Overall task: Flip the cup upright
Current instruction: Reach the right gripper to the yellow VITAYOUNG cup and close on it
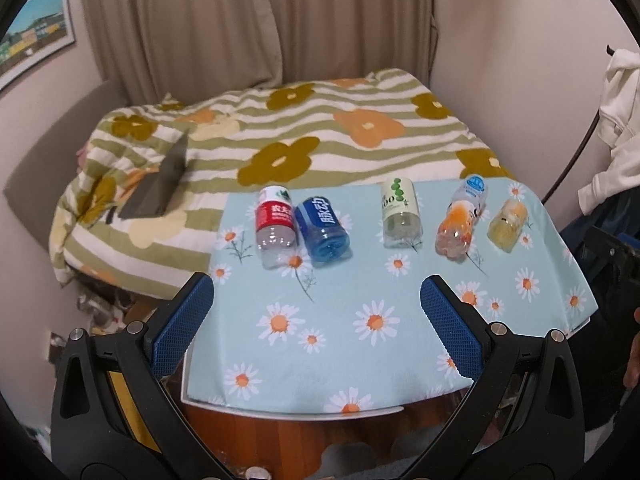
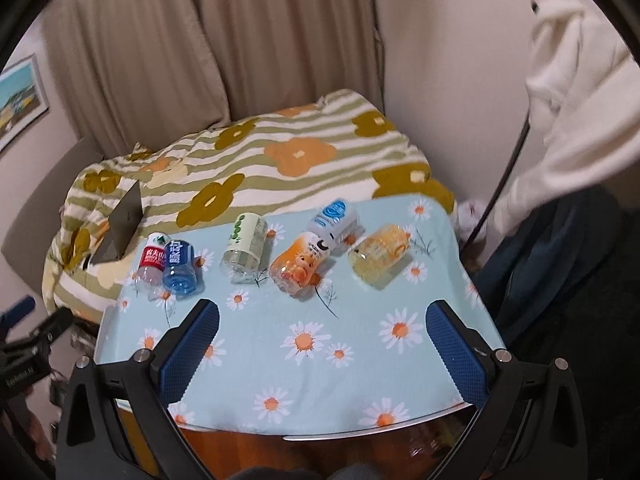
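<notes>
Lying on their sides on the table [image 1: 400, 344], six cut bottle cups make a loose row near the far edge, on a light blue cloth [image 1: 340, 292] with daisies. From the left there is a red cup [image 1: 275, 229] touching a blue cup [image 1: 323, 228]. Then, a little apart, comes a green cup [image 1: 401, 213]. After it an orange cup [image 1: 458, 229] lies tilted, with a white cup [image 1: 473, 191] just behind it and a yellow cup [image 1: 507, 223] beside it on the right. In the right wrist view the same cups show: red [image 2: 151, 265], blue [image 2: 181, 268], green [image 2: 245, 251], orange [image 2: 301, 265], white [image 2: 337, 221] and yellow [image 2: 379, 255]. None of them stands upright.

The left gripper [image 1: 316, 308] hangs over the near part of the table, its jaws wide open and holding nothing. The right gripper [image 2: 322, 332] is the same, wide open and empty, well apart from the cups.

Behind the table is a bed [image 1: 280, 140] with a striped flower blanket, and a dark flat thing [image 1: 160, 188] lies on it. Beige curtains [image 1: 256, 20] hang at the back.
</notes>
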### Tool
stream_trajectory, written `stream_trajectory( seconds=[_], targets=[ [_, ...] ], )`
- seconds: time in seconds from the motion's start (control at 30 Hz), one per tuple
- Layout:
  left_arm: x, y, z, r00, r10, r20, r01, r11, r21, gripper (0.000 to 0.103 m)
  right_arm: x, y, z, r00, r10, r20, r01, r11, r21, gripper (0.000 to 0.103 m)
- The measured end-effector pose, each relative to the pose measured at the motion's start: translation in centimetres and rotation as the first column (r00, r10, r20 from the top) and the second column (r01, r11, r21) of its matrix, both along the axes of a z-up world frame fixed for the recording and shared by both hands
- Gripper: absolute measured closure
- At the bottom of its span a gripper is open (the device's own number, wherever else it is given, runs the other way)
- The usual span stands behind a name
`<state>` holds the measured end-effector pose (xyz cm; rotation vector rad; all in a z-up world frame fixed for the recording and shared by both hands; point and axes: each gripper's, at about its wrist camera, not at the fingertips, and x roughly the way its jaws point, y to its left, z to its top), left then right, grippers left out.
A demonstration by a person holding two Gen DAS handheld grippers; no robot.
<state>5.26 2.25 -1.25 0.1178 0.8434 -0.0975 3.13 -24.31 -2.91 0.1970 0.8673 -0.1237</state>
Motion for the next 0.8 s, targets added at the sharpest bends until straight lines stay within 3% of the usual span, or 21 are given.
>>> stream_trajectory(
  seconds=[0.4,0.8],
  targets=[
    [6.3,-3.7,-5.9,0.989,0.004,-0.149,-0.002,1.000,0.013,0.000,6.8,-6.4,-5.7,0.980,-0.126,-0.152,0.146,0.981,0.131,0.000],
    [12.9,-9.7,-11.6,0.959,-0.006,-0.284,0.025,0.998,0.061,0.000,14.3,-12.4,-13.2,0.932,-0.167,-0.321,0.267,0.915,0.301,0.000]
  ],
)
